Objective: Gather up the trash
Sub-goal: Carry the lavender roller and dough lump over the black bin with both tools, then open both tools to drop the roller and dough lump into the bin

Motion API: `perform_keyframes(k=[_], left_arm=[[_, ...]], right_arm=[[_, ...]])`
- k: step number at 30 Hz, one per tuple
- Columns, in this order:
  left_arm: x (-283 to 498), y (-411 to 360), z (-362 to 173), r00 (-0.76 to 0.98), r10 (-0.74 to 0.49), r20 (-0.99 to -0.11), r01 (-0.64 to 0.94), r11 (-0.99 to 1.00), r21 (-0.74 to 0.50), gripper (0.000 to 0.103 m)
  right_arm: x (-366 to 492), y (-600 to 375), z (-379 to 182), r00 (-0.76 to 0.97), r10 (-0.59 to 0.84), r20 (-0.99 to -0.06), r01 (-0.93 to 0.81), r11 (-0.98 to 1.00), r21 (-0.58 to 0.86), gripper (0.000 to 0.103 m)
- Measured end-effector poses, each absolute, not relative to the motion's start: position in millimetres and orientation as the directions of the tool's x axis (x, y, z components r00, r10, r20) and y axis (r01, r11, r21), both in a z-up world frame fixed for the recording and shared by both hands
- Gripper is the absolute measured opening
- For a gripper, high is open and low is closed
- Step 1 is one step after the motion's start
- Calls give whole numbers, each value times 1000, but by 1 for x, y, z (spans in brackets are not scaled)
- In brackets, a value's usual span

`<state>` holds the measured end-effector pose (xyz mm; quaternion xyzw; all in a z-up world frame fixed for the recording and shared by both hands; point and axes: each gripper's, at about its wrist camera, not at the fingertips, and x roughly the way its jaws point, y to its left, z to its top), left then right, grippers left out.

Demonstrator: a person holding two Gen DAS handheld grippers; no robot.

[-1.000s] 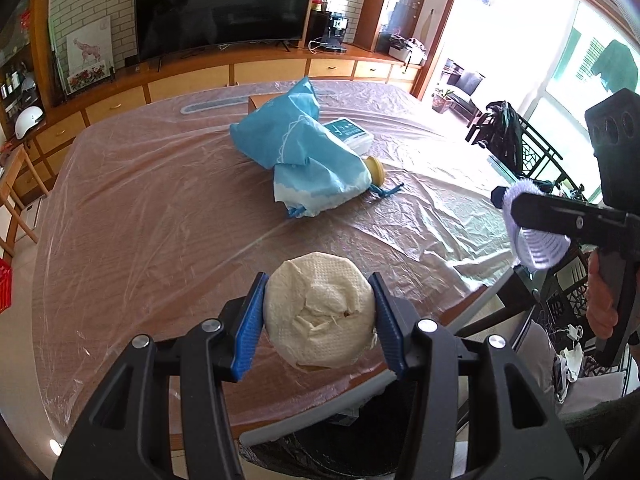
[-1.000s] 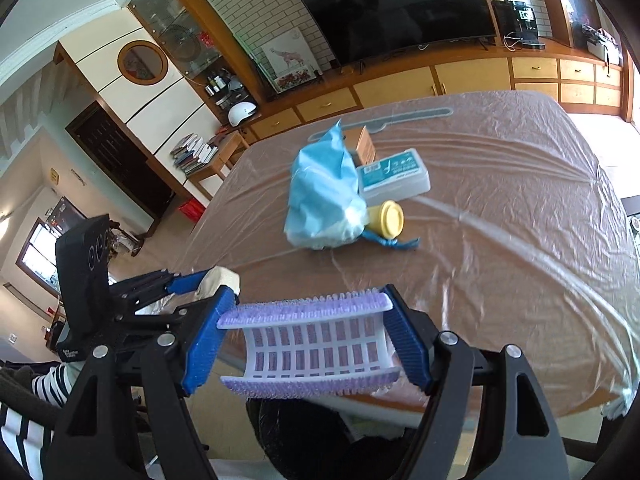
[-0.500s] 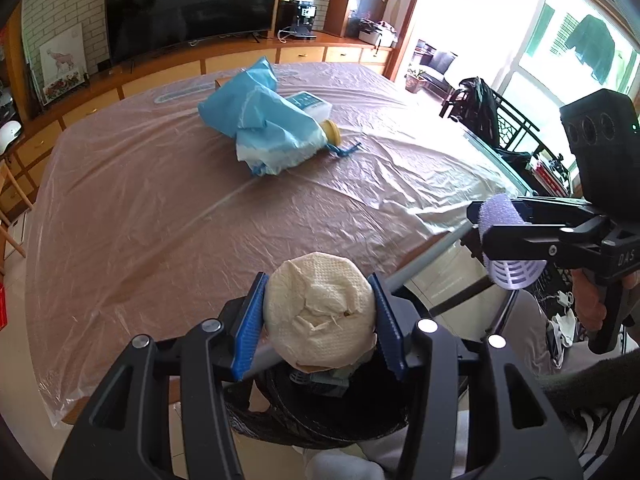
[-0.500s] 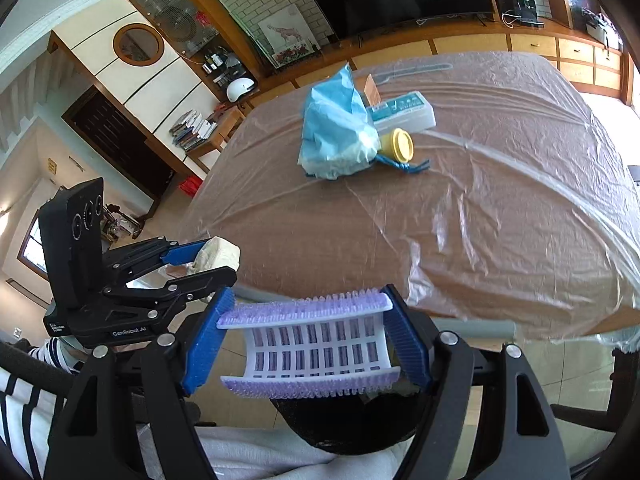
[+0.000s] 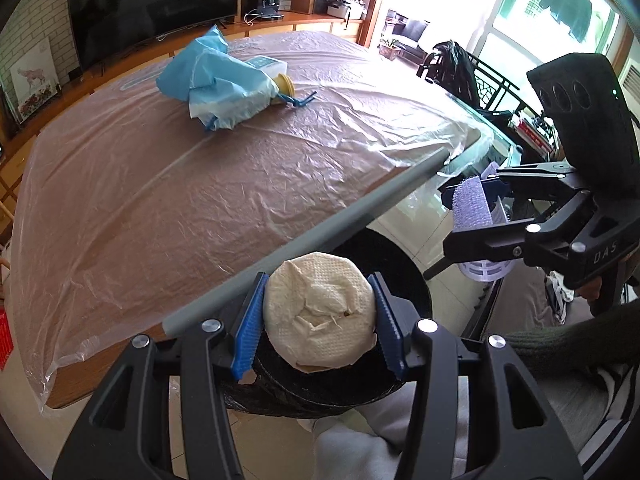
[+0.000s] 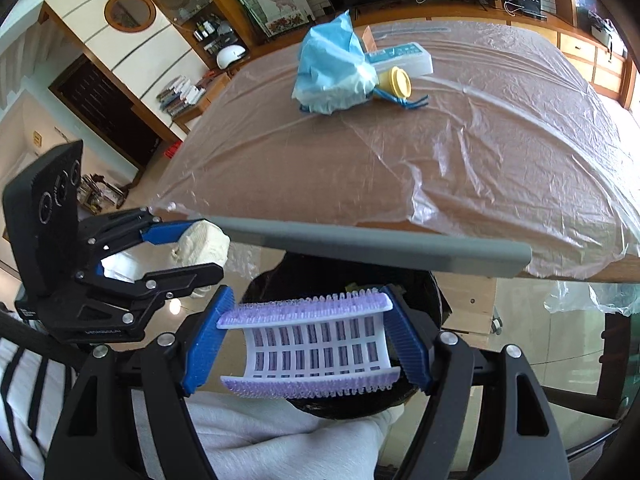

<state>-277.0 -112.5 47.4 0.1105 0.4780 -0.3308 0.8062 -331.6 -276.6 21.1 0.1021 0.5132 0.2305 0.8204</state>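
Now my left gripper [image 5: 320,320] is clenched on a cream wad of paper towel [image 5: 320,312], round, dimpled and crumpled in the middle. My right gripper [image 6: 306,340] grasps a white-and-purple hair roller [image 6: 308,344], bristly along both edges. Both hang over the black bin [image 5: 404,272] beside the plastic-covered table [image 5: 180,184].

"DAS", seemingly, on right claw [image 5: 476,216]

The bin [image 5: 404,264] sits below the table [image 5: 200,200] edge (bag [image 5: 224,88] lies far back on the table).
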Motion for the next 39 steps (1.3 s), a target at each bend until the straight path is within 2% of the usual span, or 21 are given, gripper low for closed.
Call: perform_keyframes(k=[39], left_arm=[[-283,-127,-27,232,-325,-917,633,766,-111,51]], right_arm=[[-327,-246,-52,256,367,-894,-285,913,293,73]])
